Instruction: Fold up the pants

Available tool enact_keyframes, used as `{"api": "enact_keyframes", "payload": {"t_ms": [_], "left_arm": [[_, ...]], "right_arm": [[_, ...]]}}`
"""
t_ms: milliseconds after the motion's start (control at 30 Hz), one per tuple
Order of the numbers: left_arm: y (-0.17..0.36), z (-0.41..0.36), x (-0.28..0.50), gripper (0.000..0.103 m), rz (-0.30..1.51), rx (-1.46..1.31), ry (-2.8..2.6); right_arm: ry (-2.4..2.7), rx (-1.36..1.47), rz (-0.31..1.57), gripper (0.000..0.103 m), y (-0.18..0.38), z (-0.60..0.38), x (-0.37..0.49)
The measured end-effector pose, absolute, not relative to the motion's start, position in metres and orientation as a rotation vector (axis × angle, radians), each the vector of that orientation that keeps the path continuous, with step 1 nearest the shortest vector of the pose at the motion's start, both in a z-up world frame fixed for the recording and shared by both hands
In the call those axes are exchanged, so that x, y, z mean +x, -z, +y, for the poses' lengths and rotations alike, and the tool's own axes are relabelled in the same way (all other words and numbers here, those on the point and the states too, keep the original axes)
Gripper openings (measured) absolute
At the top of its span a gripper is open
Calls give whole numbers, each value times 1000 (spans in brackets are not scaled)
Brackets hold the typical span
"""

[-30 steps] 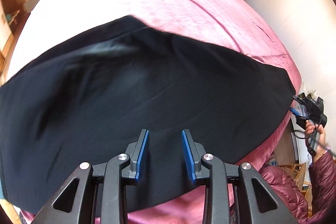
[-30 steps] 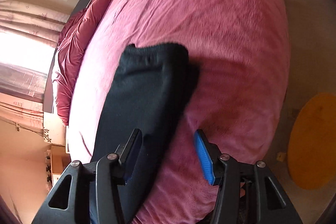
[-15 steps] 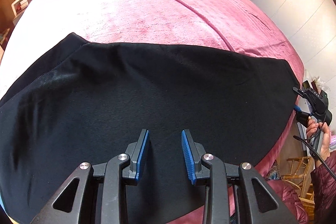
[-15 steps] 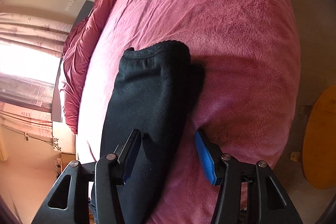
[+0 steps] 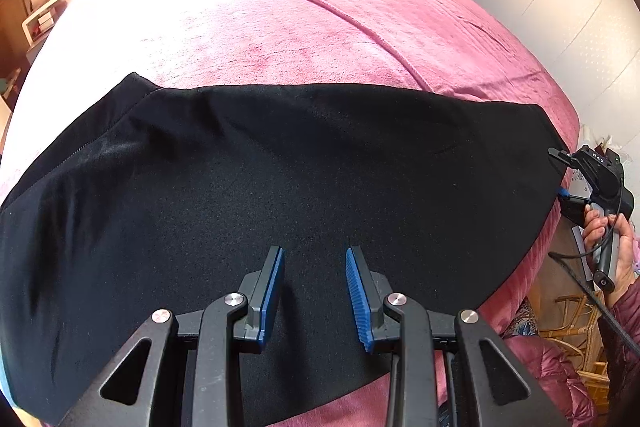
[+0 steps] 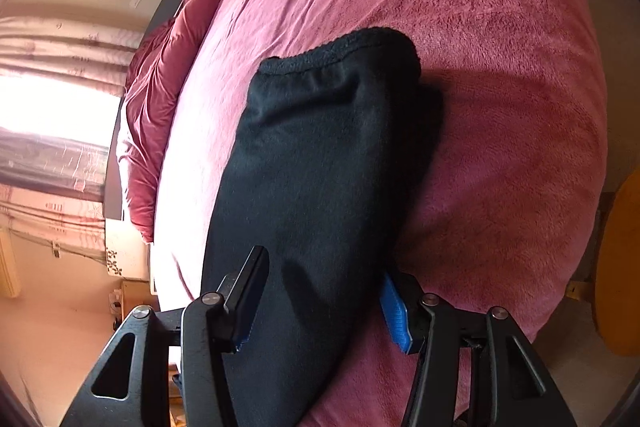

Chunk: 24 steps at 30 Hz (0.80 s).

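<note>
The left gripper (image 5: 314, 293) is hovering part-open over the middle of the black pants (image 5: 280, 187), holding nothing, likely lining up for a fold. The right gripper (image 6: 324, 291) is straddling one end of the pants, jaws wider; whether its pads are pressing the cloth cannot be told. The pants are lying flat across the near side of the pink bed (image 5: 304, 27), presumably spread out so they can be doubled over neatly.

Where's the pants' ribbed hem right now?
Right wrist view, upper centre: the ribbed hem lies on the pink bedspread, ahead of the right gripper.
</note>
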<state>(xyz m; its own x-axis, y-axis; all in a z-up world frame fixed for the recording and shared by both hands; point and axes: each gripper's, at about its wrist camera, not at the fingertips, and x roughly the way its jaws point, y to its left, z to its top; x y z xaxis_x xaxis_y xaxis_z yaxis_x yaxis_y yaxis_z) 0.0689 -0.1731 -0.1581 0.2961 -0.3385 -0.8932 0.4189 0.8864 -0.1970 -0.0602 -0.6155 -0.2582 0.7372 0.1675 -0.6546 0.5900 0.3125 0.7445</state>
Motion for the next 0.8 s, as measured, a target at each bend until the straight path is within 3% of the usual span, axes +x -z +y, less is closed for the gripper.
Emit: {"api": "enact_keyframes", "payload": {"t_ms": [700,733,800], "left_arm": [[159,-128,65,32,1201,-19,461],[161,-122,66,32,1211,-37,449],[165,-109,67,32,1227,-74,427]], "right_arm": [[388,1305,748,55,248,-617,-49],[391,1300,751,54,247,-618,-47],[405,1261,756,38,240,-617,-45]]}}
